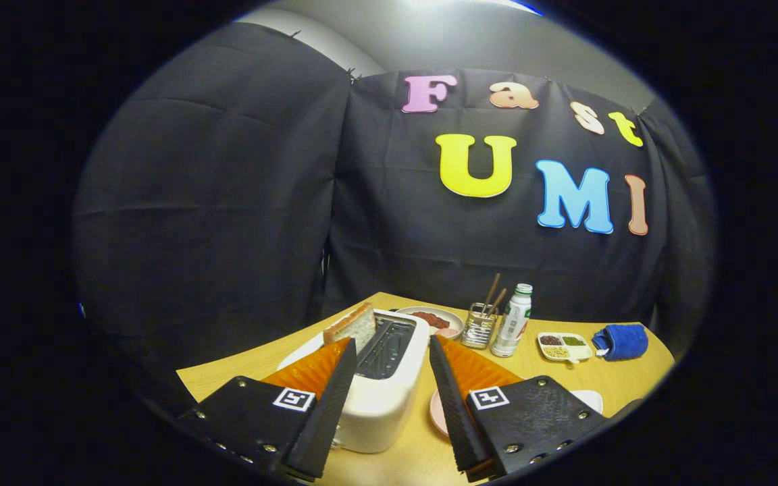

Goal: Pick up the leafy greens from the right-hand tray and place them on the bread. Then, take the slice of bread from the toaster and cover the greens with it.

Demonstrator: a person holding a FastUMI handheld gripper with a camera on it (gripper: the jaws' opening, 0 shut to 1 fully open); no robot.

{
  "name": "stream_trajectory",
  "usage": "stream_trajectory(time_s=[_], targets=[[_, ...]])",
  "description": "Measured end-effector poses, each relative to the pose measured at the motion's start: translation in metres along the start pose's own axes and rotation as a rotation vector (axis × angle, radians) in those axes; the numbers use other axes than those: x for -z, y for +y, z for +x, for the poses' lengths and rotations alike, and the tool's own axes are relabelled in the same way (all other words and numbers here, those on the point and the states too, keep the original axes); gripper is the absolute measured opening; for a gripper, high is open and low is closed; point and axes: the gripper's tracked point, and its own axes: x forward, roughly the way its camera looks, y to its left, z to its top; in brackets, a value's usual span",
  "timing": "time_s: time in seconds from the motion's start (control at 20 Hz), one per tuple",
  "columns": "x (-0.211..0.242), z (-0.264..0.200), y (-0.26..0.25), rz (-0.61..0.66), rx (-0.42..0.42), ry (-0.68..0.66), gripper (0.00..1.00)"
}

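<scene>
While my jaws [392, 351] hang wide and empty over the toaster [383, 378], I risk knocking the bread [352, 325].

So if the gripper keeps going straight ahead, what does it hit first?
Probably the toaster, which sits between the open fingers of the gripper; depth is unclear, so it might pass just above.

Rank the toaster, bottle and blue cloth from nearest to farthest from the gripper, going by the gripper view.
1. Toaster: between the open gripper's fingers.
2. Bottle: beyond the fingers, beside the chopstick holder.
3. Blue cloth: farthest, past the small divided dish.
</scene>
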Motion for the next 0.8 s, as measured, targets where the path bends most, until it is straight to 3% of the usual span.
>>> stream_trajectory(time_s=[0.3, 0.55, 0.7, 0.75, 0.8], targets=[[0.013, 0.039, 0.043, -0.014, -0.027, 0.029, 0.69], [0.023, 0.068, 0.044, -0.004, -0.011, 0.044, 0.67], [0.022, 0.082, 0.045, -0.01, -0.013, 0.035, 0.4], [0.021, 0.087, 0.043, -0.028, -0.004, 0.029, 0.36], [0.027, 0.083, 0.027, -0.025, 0.062, 0.035, 0.35]])
